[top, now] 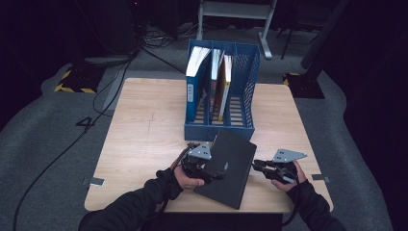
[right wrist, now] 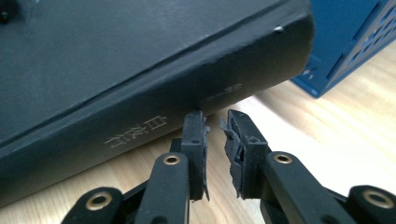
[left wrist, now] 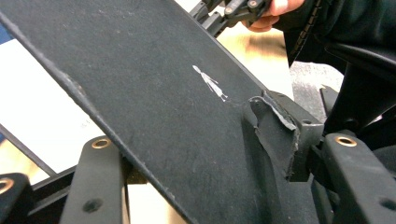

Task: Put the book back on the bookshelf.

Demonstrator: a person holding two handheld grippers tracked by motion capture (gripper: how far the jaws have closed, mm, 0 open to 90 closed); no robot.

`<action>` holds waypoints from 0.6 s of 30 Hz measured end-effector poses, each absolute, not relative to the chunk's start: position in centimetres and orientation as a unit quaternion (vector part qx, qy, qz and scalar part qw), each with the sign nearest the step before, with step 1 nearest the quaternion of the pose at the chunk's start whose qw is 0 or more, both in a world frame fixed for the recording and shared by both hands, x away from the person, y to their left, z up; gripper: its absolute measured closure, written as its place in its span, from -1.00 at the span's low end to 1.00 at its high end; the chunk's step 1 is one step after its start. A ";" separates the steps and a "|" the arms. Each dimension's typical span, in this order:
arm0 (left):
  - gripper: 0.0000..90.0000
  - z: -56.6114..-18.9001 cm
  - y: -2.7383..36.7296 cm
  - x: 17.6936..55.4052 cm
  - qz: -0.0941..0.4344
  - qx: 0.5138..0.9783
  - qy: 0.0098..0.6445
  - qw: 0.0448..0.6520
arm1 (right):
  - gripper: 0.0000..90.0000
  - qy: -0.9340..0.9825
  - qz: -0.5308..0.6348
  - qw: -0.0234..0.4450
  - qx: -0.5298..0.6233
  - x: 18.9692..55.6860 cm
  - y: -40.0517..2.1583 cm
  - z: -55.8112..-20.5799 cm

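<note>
A black book (right wrist: 140, 60) is seen lying just beyond the fingertips of the right gripper (right wrist: 215, 122), its lettered spine turned toward them. The jaws are held slightly parted, with nothing between them. A blue file rack (right wrist: 355, 42) is seen beyond and to the right of the fingertips, on the wooden table (right wrist: 336, 135).

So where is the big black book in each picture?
High view: the black book lies tilted at the table's near edge, between the two tongs, in front of the blue file rack.
Left gripper view: its cover slants across the frame, between the jaws.
Right gripper view: its spine crosses the top, just past the jaw tips.
Shared landmark: the light wooden table.
</note>
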State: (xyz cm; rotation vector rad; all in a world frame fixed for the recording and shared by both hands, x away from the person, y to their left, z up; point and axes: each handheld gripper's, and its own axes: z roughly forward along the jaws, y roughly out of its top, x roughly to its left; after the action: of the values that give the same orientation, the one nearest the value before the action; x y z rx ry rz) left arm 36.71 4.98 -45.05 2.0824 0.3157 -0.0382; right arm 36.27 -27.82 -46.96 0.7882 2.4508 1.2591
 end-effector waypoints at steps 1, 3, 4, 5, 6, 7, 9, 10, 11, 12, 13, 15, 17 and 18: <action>-0.06 -45.1 5.0 36.7 -0.016 0.859 0.130 0.495 | 0.71 0.845 0.438 0.140 0.271 36.3 -27.8 -46.8; -0.06 -45.1 5.4 36.4 -0.009 0.857 0.126 0.500 | 0.71 0.840 0.444 0.142 0.276 36.6 -27.7 -46.6; -0.06 -45.1 5.6 36.3 -0.007 0.856 0.124 0.502 | 0.70 0.839 0.444 0.145 0.279 36.7 -27.7 -46.5; -0.06 -45.1 5.7 36.2 -0.006 0.855 0.124 0.503 | 0.70 0.836 0.446 0.149 0.282 36.9 -27.6 -46.5; -0.06 -45.1 5.8 36.2 -0.006 0.854 0.124 0.505 | 0.70 0.834 0.447 0.151 0.286 37.1 -27.6 -46.5; -0.06 -45.2 5.9 36.1 -0.008 0.854 0.125 0.505 | 0.70 0.831 0.449 0.150 0.291 37.3 -27.5 -46.5; -0.05 -45.2 6.0 36.0 -0.006 0.854 0.123 0.506 | 0.70 0.830 0.452 0.147 0.293 37.8 -27.4 -46.4; -0.05 -45.2 6.2 35.9 -0.004 0.854 0.121 0.507 | 0.71 0.828 0.454 0.147 0.296 38.0 -27.3 -46.4; -0.05 -45.2 6.3 35.8 -0.002 0.854 0.117 0.508 | 0.71 0.828 0.454 0.147 0.296 38.0 -27.3 -46.4; -0.05 -45.1 6.5 35.7 0.000 0.854 0.109 0.509 | 0.71 0.826 0.455 0.146 0.299 38.2 -27.3 -46.3; -0.04 -45.1 6.6 35.5 0.004 0.854 0.106 0.510 | 0.71 0.823 0.460 0.141 0.301 38.6 -27.2 -46.3; -0.03 -44.9 6.7 35.2 0.008 0.855 0.097 0.509 | 0.71 0.820 0.468 0.134 0.302 39.0 -27.0 -46.2; -0.02 -44.8 6.9 35.1 0.008 0.856 0.087 0.510 | 0.71 0.818 0.477 0.124 0.297 39.4 -26.8 -46.2; -0.01 -44.8 7.0 35.0 0.008 0.856 0.084 0.511 | 0.72 0.818 0.480 0.122 0.294 39.5 -26.7 -46.2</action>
State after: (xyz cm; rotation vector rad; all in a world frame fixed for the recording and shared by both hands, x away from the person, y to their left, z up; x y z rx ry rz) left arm 35.01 6.95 -44.77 2.0602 0.2011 0.0196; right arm 39.49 -26.68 -46.22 0.8582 2.3869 1.4012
